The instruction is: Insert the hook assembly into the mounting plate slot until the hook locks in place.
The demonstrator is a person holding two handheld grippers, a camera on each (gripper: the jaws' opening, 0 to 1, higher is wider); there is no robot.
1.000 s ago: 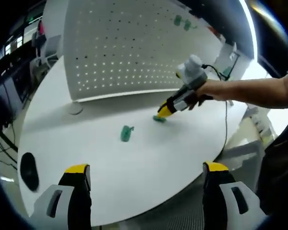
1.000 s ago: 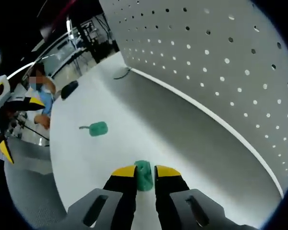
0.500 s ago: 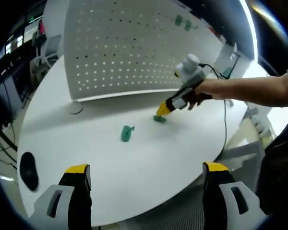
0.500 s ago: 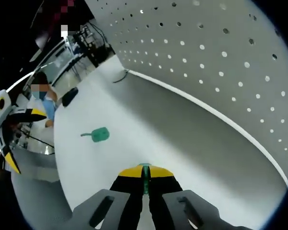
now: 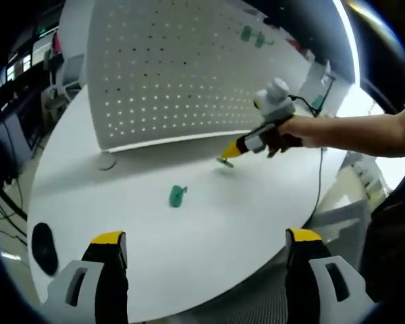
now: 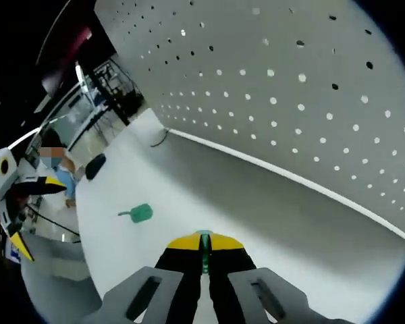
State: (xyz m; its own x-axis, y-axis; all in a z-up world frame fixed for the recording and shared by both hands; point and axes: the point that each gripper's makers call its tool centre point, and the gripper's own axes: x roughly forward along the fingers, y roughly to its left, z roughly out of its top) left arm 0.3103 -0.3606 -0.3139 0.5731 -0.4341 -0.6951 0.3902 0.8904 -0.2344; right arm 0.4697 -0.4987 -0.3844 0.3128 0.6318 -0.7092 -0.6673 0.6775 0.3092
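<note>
Pinching green hook in my right tongs above tabletop; left tongs wide; second hook lies loose.

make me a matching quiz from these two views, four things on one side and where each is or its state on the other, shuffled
Things:
1. right gripper
2. left gripper
3. green plastic hook lying loose
4. two green hooks high up

States or places:
A. jaws wide apart, holding nothing
B. mounted on the white perforated pegboard
C. alone on the white table
D. jaws closed on a thin green hook piece

Pairs: 1-D, 2-A, 3-C, 4-B
</note>
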